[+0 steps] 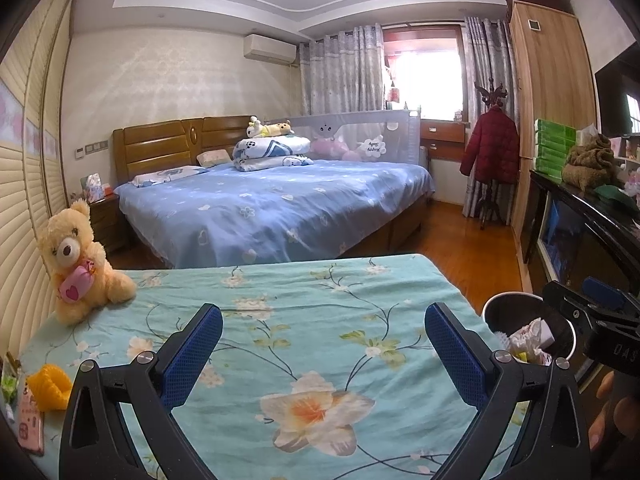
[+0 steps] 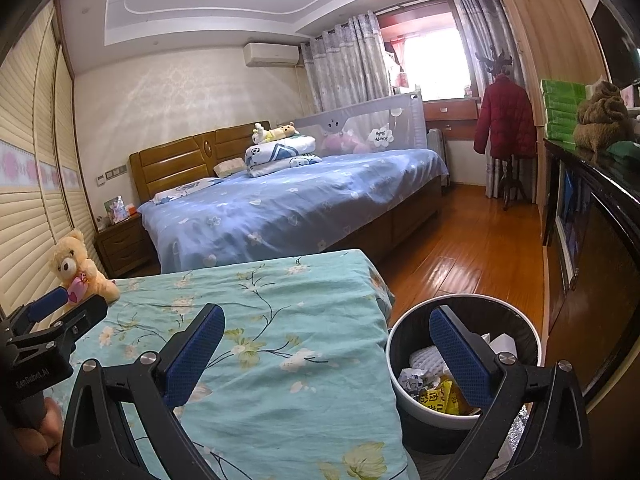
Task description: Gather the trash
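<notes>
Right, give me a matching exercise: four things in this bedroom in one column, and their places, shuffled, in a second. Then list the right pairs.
Things
1. teddy bear
2. trash bin
3. red jacket
4. folded quilt

Places
A. hanging on the coat stand near the window
B. on the blue bed, by the headboard
C. on the floor beside the floral-covered table
D. sitting on the floral cloth, next to the shuttered wall

Pairs: 1-D, 2-C, 3-A, 4-B

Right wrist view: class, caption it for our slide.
Open right gripper above floral teal bedspread and round white trash bin holding wrappers.
</notes>
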Motion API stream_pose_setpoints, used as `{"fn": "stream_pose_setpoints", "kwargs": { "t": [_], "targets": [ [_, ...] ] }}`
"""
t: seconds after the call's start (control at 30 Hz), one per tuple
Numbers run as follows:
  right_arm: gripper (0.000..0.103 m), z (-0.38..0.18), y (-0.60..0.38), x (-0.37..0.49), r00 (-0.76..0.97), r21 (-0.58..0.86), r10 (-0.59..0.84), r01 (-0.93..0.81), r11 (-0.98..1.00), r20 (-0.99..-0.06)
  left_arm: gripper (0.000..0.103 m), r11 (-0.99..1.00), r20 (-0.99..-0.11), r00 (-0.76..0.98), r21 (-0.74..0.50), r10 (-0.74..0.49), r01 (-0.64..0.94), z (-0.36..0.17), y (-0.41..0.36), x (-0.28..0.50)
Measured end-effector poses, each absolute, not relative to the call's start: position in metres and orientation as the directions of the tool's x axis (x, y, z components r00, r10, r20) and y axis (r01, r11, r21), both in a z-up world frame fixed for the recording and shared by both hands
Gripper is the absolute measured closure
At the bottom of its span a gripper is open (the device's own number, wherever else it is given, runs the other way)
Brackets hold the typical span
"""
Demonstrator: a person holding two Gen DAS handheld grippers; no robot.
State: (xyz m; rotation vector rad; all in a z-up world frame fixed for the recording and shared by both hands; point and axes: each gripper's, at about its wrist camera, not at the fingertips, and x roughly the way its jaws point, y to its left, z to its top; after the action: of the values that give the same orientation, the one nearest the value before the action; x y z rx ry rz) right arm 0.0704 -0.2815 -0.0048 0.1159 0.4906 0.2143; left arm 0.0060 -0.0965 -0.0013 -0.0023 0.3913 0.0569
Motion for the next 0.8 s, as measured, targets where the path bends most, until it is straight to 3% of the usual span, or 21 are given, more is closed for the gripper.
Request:
{"fn": "stream_pose_setpoints", "kwargs": {
  "t": [0.8],
  "targets": [
    [0.0,-0.0019,-0.2758,0.0699,0.857,0.171,0.247,-0.189,0.967,-0.453,0.001,0.999,-0.377,0.925,0.016,0.051,-0.048,-0.0014,-0.0973,0.0056]
  ]
}}
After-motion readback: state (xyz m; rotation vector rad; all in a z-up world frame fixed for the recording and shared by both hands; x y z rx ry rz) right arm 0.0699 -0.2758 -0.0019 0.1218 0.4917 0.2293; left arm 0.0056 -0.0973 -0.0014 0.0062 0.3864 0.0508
